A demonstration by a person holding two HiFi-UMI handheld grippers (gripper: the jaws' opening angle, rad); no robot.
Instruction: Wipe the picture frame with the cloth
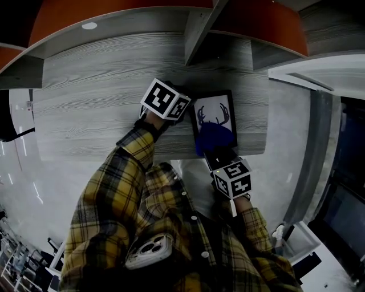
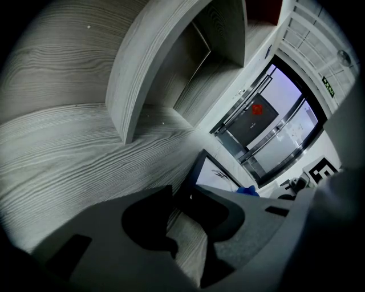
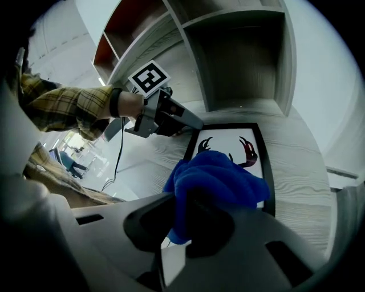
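The picture frame (image 1: 214, 117), black-edged with an antler print on white, lies flat on the grey wood table (image 1: 97, 108). My left gripper (image 1: 187, 118) stands at its left corner, jaws nearly together and pinching the frame's black corner (image 2: 197, 171); the right gripper view shows this gripper (image 3: 183, 131) at the frame's far left corner. My right gripper (image 1: 215, 153) is shut on a bunched blue cloth (image 3: 217, 177), which rests on the near part of the frame (image 3: 265, 154). The cloth (image 1: 215, 137) hides the lower half of the print. A bit of the cloth (image 2: 248, 191) also shows behind my left jaws.
Behind the frame, an upright grey divider (image 1: 199, 28) splits the shelf into bays with orange-red backs (image 1: 114, 11). The table's near edge (image 1: 114, 157) runs just below the frame, with pale floor beyond. A phone (image 1: 149, 251) sits in the person's shirt pocket.
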